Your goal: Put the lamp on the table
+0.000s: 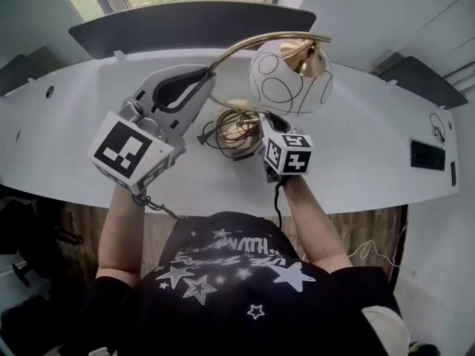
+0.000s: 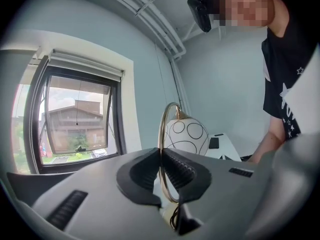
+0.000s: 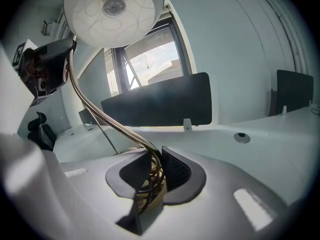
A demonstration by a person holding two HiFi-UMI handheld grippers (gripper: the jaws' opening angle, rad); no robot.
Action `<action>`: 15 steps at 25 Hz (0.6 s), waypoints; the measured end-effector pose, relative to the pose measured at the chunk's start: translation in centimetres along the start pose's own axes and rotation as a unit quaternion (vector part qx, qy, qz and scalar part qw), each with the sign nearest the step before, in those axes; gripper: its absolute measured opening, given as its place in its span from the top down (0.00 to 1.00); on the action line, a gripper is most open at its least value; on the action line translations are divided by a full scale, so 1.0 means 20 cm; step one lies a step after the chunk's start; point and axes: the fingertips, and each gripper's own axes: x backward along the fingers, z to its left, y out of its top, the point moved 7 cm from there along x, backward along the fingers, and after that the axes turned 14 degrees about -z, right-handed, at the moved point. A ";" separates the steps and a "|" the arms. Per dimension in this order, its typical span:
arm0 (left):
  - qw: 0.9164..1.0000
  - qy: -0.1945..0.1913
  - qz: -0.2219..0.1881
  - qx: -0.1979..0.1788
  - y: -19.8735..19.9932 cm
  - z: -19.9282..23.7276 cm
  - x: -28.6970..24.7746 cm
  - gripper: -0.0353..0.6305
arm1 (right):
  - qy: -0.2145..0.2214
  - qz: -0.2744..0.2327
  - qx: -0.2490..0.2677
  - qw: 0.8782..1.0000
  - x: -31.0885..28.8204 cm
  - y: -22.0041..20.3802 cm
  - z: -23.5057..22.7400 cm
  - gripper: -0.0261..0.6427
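Observation:
The lamp has a white globe shade [image 1: 286, 76] with black circles, a thin arched brass neck [image 1: 245, 44] and a brass base [image 1: 239, 128] wrapped in a coiled dark cord. It hangs over the middle of the white table [image 1: 356, 147]; I cannot tell whether the base touches it. My left gripper [image 1: 208, 73] is shut on the neck, and in the left gripper view the brass neck [image 2: 161, 149] runs between the pads [image 2: 176, 168] with the shade [image 2: 186, 136] beyond. My right gripper [image 1: 258, 128] is shut low on the stem and cord [image 3: 150, 176], under the shade [image 3: 114, 11].
A dark panel [image 1: 185, 24] stands along the table's far edge below a window. A black keyboard-like device [image 1: 427, 155] lies at the right end. Small cable holes [image 1: 49, 91] are at the left. The person's torso is against the near edge.

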 end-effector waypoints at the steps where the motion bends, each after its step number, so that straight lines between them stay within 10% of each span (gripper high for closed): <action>1: 1.000 0.006 0.001 -0.003 0.01 0.00 0.01 0.90 | 0.007 0.001 0.001 1.000 -0.01 0.01 0.01 0.88; 15: 0.998 0.037 0.051 0.009 -0.22 0.33 -0.14 0.90 | 0.027 0.047 0.012 0.998 -0.44 -0.02 -0.10 0.88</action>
